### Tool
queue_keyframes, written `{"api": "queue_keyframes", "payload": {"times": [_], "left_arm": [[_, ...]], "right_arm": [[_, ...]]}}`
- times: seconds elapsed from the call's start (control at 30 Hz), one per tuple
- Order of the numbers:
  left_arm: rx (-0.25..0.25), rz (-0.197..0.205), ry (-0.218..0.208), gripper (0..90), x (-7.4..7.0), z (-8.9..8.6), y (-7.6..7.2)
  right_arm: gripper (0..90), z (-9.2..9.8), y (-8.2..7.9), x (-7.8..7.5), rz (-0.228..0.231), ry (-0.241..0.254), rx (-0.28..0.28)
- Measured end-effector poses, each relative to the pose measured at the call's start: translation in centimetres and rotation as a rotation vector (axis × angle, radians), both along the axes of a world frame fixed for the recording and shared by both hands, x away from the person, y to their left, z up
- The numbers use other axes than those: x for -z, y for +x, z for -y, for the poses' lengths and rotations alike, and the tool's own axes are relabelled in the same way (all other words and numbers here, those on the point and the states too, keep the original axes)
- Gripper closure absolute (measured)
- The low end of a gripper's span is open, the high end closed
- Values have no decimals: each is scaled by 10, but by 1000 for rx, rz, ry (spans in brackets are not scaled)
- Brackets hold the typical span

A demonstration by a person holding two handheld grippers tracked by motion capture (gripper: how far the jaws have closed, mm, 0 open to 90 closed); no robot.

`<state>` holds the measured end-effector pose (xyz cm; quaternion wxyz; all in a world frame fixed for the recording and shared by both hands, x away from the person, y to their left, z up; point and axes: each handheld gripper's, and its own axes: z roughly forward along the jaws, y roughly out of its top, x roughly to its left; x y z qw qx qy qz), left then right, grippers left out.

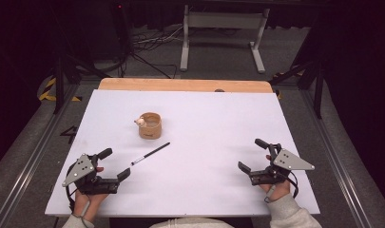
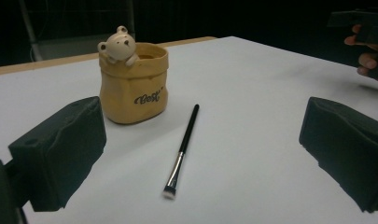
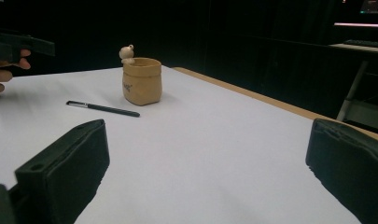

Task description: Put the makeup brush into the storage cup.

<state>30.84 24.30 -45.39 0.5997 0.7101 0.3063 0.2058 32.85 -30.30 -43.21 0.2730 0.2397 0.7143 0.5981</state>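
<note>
A tan cup point(image 1: 150, 126) with a small bear point(image 1: 140, 122) on its rim is standing upright near the middle of the white desk point(image 1: 218, 118), and a black brush point(image 1: 150, 154) is lying flat just in front of it, apart from it, its bristle end pointing toward the left gripper point(image 1: 111, 164). Nothing is lying between either gripper and the brush. Bare desk is stretching wide on the right, and a wooden strip point(image 1: 185, 85) is edging the far side. Both hands are resting low near the front edge, well apart. The left gripper's fingers point(image 2: 60, 154) are spreading wide, holding nothing, aimed at the brush. The right gripper point(image 1: 254, 154) is also sitting with fingers point(image 3: 65, 172) spread, empty.
</note>
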Motion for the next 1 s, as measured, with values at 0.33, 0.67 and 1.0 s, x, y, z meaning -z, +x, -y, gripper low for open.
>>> {"api": "queue_keyframes", "payload": {"times": [0.33, 0.67, 1.0], "left_arm": [[24, 8, -7, 19, -7, 9, 7], [85, 14, 5, 18, -23, 31, 30], [93, 11, -2, 17, -29, 44, 47]], "right_arm": [[0, 2, 2, 0, -7, 15, 6], [0, -2, 3, 2, -16, 1, -7], [0, 1, 3, 2, -10, 31, -24]]}}
